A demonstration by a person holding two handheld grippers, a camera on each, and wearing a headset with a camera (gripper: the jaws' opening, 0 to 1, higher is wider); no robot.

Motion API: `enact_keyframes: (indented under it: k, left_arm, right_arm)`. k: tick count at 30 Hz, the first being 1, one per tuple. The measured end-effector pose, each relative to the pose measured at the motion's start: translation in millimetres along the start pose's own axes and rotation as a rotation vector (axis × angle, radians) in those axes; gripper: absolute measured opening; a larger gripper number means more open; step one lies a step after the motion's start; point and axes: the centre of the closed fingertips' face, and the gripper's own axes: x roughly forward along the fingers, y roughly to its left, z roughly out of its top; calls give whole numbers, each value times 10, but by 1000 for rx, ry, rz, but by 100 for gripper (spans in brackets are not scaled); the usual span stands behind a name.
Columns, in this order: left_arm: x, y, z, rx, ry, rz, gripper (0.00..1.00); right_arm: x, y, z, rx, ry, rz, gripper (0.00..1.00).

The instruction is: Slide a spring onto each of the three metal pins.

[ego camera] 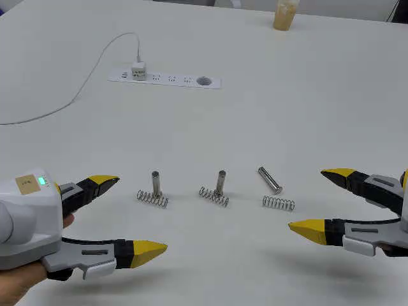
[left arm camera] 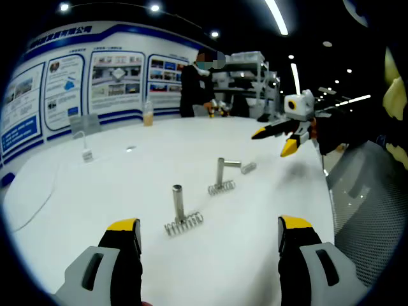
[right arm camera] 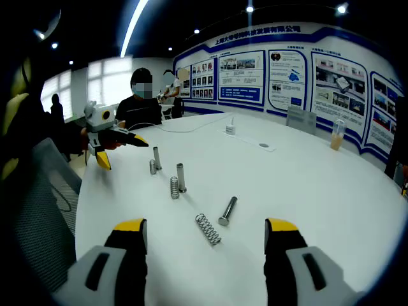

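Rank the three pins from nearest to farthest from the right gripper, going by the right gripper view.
1. Lying pin: flat on the table, just ahead of the right gripper.
2. Middle pin: upright, farther ahead and to the left.
3. Far pin: upright, closest to the left gripper.

Yellow-tipped left gripper (ego camera: 141, 213) and right gripper (ego camera: 306, 198), silver pins (ego camera: 220, 182), perhaps tan cup (ego camera: 285, 14).
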Motion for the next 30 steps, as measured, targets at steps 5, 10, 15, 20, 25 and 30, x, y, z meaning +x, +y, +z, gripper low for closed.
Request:
enact_keyframes:
  k: [5,10,15,20,25,30]
  left_arm:
    - [-8,2,-5,-2,-1,2,90]
    - [-15,3,-10,-5,-2,4,90]
    - [-14,-4,-5,-6,-5,3,90]
    - [-15,-4,-5,-6,-7,4,90]
    - [-21,-4,2,-6,-11,5,89]
    - [-20,-7,9,-4,-14,4,89]
  right_arm:
    - [-2,3,4,3,0,-2,76]
    - [-3,5,13,5,0,-4,76]
    - [-8,0,22,8,0,-7,75]
    - [-12,0,42,5,-2,-8,75]
    - [-14,-4,44,4,3,-10,74]
    - [-21,-4,116,3,0,-13,72]
